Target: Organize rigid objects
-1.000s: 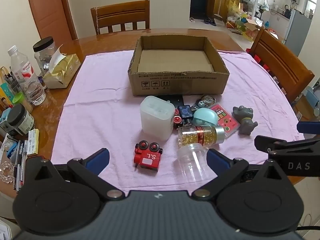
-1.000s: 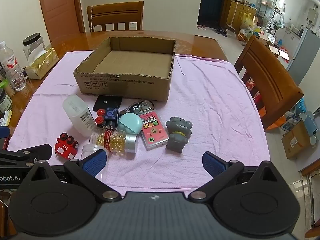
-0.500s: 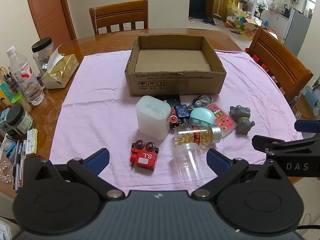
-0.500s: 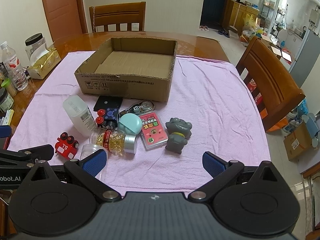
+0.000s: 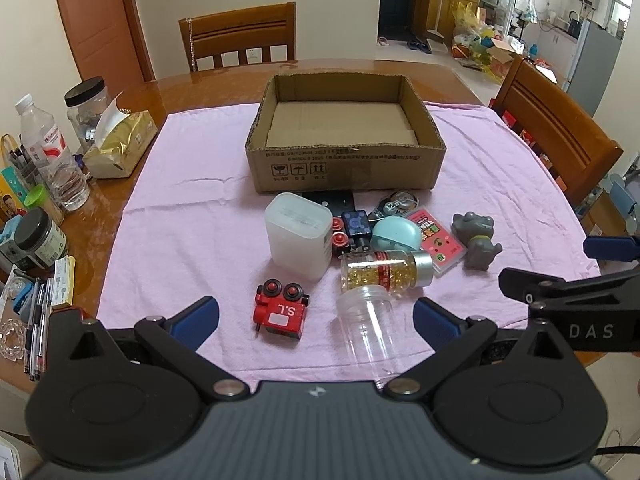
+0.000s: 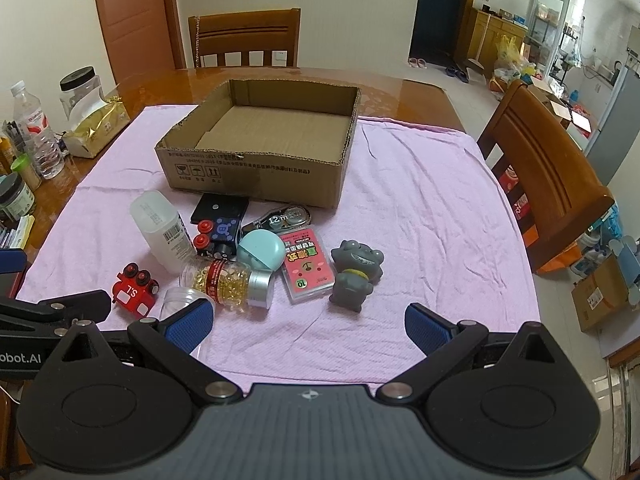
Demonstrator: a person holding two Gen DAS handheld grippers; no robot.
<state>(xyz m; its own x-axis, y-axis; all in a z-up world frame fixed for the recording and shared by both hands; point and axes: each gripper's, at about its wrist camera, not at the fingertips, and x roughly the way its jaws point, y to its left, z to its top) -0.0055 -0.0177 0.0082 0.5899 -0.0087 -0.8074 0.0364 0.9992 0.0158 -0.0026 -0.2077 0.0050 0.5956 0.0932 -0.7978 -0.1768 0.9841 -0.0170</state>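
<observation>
Nearest me, my left gripper [image 5: 316,316] and right gripper [image 6: 308,322] hang with jaws spread wide, gripping nothing. Beyond them the clutter, a red toy car [image 5: 281,314], clear jar [image 5: 366,328] and capsule bottle [image 5: 386,271] among it, lies unsorted on the pink cloth [image 5: 192,220]. Farthest, the cardboard box [image 5: 346,170] sits empty: nothing organized yet, I judge.
</observation>
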